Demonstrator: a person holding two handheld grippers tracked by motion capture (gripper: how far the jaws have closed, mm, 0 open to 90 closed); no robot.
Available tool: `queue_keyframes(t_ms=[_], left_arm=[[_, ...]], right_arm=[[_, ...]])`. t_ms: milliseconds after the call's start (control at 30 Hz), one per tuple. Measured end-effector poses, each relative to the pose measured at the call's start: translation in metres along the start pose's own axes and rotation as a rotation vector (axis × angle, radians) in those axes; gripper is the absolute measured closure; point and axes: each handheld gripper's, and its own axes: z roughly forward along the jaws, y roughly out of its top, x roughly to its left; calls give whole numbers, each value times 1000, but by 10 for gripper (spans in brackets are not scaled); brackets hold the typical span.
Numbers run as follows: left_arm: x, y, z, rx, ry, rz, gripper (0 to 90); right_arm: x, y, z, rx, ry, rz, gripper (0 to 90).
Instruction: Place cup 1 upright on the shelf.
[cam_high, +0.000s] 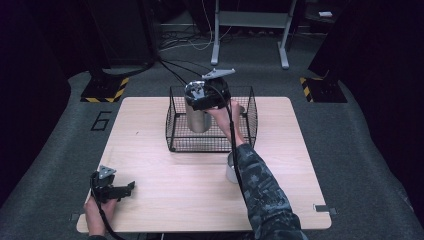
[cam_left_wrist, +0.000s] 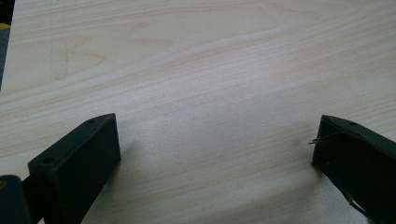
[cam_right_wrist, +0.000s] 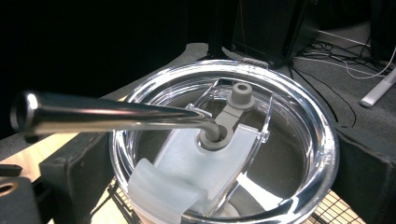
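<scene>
Tumbler in R gripper jaws

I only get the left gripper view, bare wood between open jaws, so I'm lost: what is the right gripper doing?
Observer: The right gripper is shut on a stainless steel tumbler with a clear lid and metal straw.
Operator: Where is that?
Observer: Inside the black wire basket at the far middle of the light wooden table; I cannot tell whether the tumbler touches the basket's bottom.
Operator: Anything else on the table?
Observer: A pale cup stands just in front of the basket, partly hidden by the right forearm.
</scene>
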Motion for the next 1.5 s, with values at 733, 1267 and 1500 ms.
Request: queue_keyframes(t_ms=[733, 1267, 1500], left_arm=[[-1, 0, 0, -2, -3, -4, 10], [-1, 0, 0, 1, -4, -3, 11], [-1, 0, 0, 1, -3, -1, 12]], right_arm=[[4, -13, 23, 13, 0, 28, 34], [12, -25, 37, 24, -22, 32, 34], [15, -29, 42, 36, -27, 44, 34]])
